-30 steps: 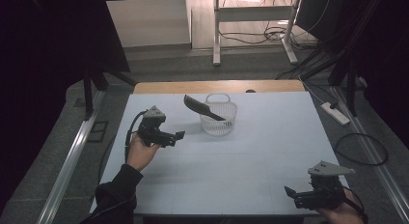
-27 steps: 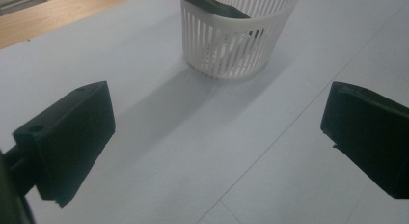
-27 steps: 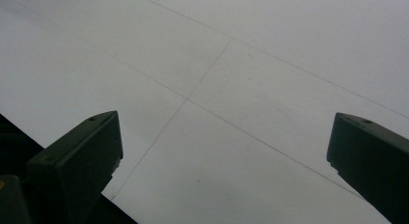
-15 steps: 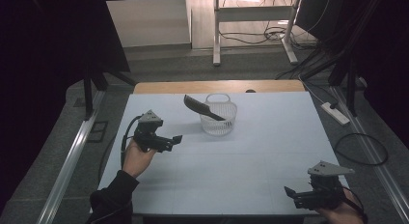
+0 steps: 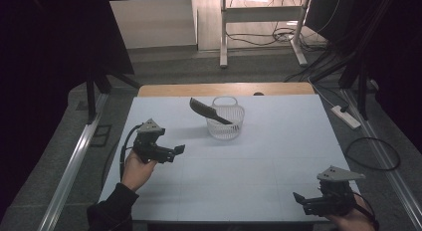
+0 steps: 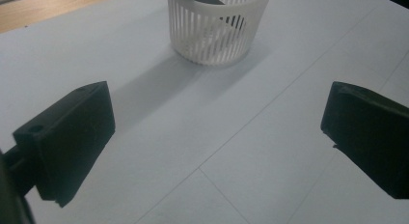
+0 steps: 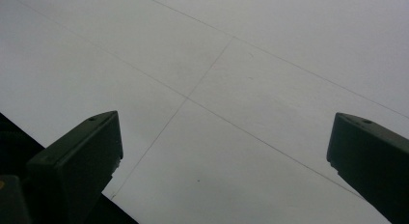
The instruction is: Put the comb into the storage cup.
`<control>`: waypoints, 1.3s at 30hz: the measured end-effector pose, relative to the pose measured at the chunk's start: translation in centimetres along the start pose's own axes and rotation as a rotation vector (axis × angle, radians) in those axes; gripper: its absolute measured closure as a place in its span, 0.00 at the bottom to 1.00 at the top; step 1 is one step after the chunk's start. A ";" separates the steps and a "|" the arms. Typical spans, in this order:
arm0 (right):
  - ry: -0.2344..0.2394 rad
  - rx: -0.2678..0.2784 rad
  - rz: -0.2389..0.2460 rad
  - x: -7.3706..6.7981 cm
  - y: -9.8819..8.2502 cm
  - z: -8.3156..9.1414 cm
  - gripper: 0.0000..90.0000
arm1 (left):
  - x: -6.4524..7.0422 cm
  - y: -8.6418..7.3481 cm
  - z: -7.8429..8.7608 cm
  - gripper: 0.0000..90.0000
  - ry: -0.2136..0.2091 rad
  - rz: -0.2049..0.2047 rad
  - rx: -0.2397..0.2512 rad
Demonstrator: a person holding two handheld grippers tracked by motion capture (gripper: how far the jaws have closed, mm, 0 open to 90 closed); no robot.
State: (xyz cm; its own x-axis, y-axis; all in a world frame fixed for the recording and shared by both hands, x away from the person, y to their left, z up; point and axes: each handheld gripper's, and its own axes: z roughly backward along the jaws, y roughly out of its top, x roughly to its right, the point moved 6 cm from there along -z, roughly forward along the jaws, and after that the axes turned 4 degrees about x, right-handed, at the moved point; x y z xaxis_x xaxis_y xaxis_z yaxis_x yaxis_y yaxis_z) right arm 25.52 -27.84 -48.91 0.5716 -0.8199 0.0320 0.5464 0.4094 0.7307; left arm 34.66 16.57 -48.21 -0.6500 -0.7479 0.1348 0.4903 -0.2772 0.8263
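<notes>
Here both claws gape empty, the left claw (image 5: 178, 150) facing the comb-holding basket (image 5: 226, 122) unobstructed

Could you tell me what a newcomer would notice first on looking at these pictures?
Most likely the white slatted basket at the far middle of the white table, with a dark comb leaning out over its rim. Next, the two open, empty hand-held grippers: the left hand-held gripper near the left edge, pointing toward the basket, and the right hand-held gripper at the near right corner.
</notes>
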 end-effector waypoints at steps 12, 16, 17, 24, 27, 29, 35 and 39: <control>-0.003 -0.003 0.002 0.0 0.0 0.0 0.00 | 0.9 -0.9 1.3 0.00 -0.016 -0.012 0.007; -0.004 -0.003 0.002 0.0 0.0 0.0 0.00 | 1.1 -1.1 1.6 0.00 -0.013 -0.011 0.009; -0.004 -0.003 0.002 0.0 0.0 0.0 0.00 | 1.1 -1.2 1.7 0.00 -0.015 -0.013 0.009; -0.004 -0.001 0.001 0.0 0.0 0.0 0.00 | 1.1 -1.4 2.4 0.00 0.001 -0.001 0.020; -0.004 -0.003 0.001 0.0 0.0 0.0 0.00 | 1.1 -1.7 2.6 0.00 0.005 0.005 0.018; -0.004 -0.003 0.001 0.0 0.0 0.0 0.00 | 1.1 -1.8 2.8 0.00 0.009 0.004 0.015; -0.004 -0.004 0.002 0.0 0.0 -0.1 0.00 | 1.1 -2.2 3.4 0.00 0.022 0.011 0.018; -0.004 -0.004 0.001 0.0 0.0 -0.1 0.00 | 1.0 -2.4 3.9 0.00 0.029 0.018 0.023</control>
State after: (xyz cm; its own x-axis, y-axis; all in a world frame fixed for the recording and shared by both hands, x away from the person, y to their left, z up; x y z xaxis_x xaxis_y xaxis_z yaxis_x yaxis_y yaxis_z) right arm 25.56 -27.83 -48.95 0.5700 -0.8209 0.0356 0.5483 0.4123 0.7276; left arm 30.53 18.81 -47.93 -0.6236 -0.7701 0.1344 0.4881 -0.2493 0.8364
